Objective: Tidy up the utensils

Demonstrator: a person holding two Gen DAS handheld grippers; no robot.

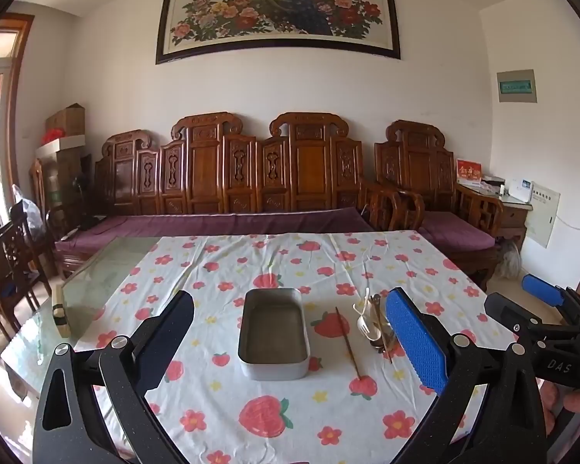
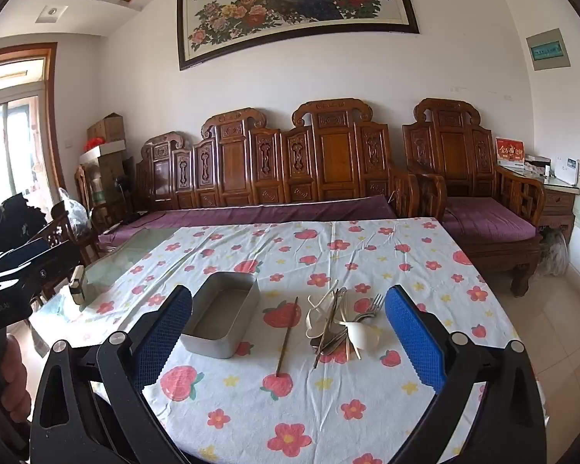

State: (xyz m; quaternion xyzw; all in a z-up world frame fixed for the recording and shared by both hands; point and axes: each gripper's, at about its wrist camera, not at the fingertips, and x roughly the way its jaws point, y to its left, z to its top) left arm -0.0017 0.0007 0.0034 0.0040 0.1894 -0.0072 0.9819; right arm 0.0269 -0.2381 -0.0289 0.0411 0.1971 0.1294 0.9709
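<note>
The utensil pile [image 2: 338,323] lay on the flowered tabletop [image 2: 328,417], at about one o'clock from the right tongs [image 2: 290,344], a loose tangle of white plastic spoons, a metal fork, metal spoons and at least one brown chopstick crossing the heap. A single chopstick [image 2: 287,335] lay apart, just to the nine o'clock side of the pile, between it and the metal tin [image 2: 222,315], which stood empty and open-topped further toward nine o'clock. By my judgement these pieces would be light and stiff; the metal ones likely slick against the ribbed blue pads, the thin plastic spoons the ones most apt to flex or crack under a hard squeeze. Because the heap is interlocked, pulling one piece could drag its neighbours, so the lone chopstick looked the easiest first take, gripped across its shaft near the middle so it would not tip. From the left view the tin [image 1: 274,334] sat dead ahead at twelve o'clock of the left tongs [image 1: 290,342], with the pile [image 1: 373,326] at about two o'clock. Both sets of tongs were spread wide and held nothing, poised above the near edge of the tabletop, well short of the utensils.
</note>
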